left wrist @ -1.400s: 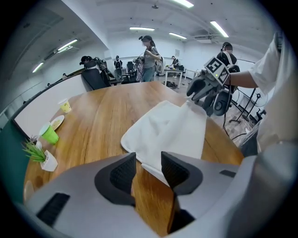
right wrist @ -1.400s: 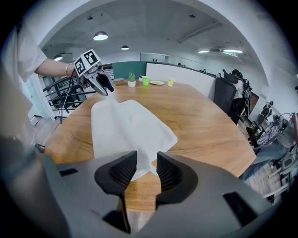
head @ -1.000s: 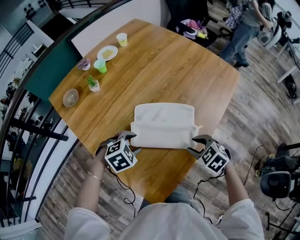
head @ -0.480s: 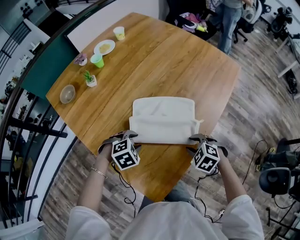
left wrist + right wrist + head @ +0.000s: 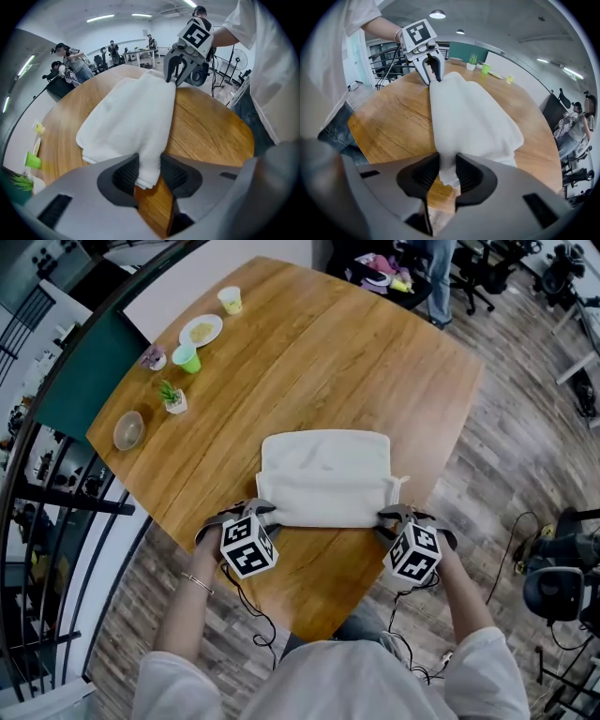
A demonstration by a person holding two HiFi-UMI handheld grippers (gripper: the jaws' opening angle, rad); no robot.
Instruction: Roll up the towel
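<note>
Towel (image 5: 325, 476) lies folded flat on the wooden table (image 5: 347, 352), close to the table's near edge. Left gripper (image 5: 257, 511) and right gripper (image 5: 390, 515) each pinch one near corner, jaws almost together with cloth between the pads. Risk: only the corner tips are held, so they may slip out once rolling starts, and uneven hands would skew the roll. Versus a second ago: both grippers have dropped onto the corners, and the jaws have just been closing.

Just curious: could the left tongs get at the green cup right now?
Probably not: the left tongs have just been closing on the towel, and the green cup stands far across the table.
</note>
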